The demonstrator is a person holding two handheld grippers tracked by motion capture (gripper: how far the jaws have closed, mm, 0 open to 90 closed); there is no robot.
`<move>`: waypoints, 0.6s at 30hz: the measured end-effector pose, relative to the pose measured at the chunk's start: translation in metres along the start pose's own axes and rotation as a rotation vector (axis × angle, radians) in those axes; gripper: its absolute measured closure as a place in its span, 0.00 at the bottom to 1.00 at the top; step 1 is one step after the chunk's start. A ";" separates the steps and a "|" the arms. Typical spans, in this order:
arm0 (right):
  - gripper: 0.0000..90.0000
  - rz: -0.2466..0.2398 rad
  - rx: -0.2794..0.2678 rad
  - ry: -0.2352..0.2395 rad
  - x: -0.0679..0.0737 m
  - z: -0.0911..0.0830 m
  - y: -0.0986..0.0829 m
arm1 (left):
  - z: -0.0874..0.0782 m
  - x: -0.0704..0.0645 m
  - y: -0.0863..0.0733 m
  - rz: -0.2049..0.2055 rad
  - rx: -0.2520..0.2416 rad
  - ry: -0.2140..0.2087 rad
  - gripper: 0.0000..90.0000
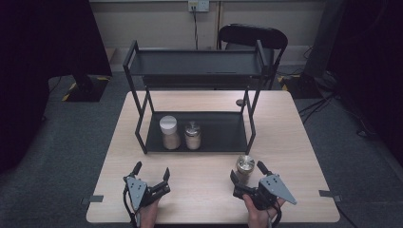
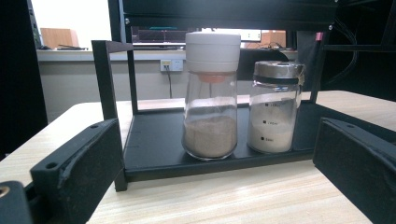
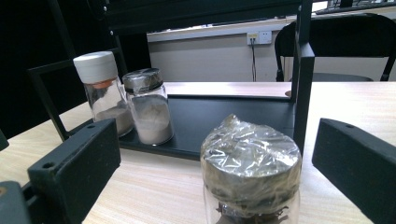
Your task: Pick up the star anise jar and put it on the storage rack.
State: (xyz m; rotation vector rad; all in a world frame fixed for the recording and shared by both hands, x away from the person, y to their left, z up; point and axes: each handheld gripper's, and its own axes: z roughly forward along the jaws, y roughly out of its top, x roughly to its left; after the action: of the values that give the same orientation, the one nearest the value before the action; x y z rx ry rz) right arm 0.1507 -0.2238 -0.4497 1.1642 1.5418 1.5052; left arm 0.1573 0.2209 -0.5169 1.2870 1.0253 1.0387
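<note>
A black two-tier rack [image 1: 199, 137] stands on the wooden table. On its lower shelf sit a white-capped glass jar [image 1: 169, 132] [image 2: 210, 98] [image 3: 103, 91] of brownish powder and, to its right, a metal-lidded jar [image 1: 192, 135] [image 2: 275, 107] [image 3: 148, 107] of white powder. A third jar with a plastic-wrapped metal lid [image 1: 244, 167] [image 3: 250, 172] stands on the table in front of the rack. My right gripper [image 1: 248, 175] [image 3: 215, 172] is open, its jaws on either side of this jar. My left gripper [image 1: 152, 172] [image 2: 215, 177] is open with nothing between its jaws, facing the two shelf jars.
The rack's upper shelf [image 1: 197, 62] is bare. A black chair [image 1: 253, 38] stands behind the table. Dark stands flank the table at the left [image 1: 88, 88] and right [image 1: 304, 80]. Bare tabletop [image 1: 202, 190] lies between the grippers.
</note>
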 end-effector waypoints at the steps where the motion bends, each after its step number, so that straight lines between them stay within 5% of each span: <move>1: 0.01 0.002 0.005 0.004 -0.001 0.000 0.002 | 0.000 0.000 0.000 0.000 0.000 0.000 0.01; 18: 0.01 -0.017 0.054 0.001 -0.003 0.004 0.016 | 0.000 0.000 0.000 0.001 0.001 -0.002 0.01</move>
State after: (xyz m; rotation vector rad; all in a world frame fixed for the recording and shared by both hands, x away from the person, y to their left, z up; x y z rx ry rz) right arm 0.1578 -0.2261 -0.4351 1.1775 1.5980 1.4615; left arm 0.1574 0.2213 -0.5167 1.2893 1.0245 1.0374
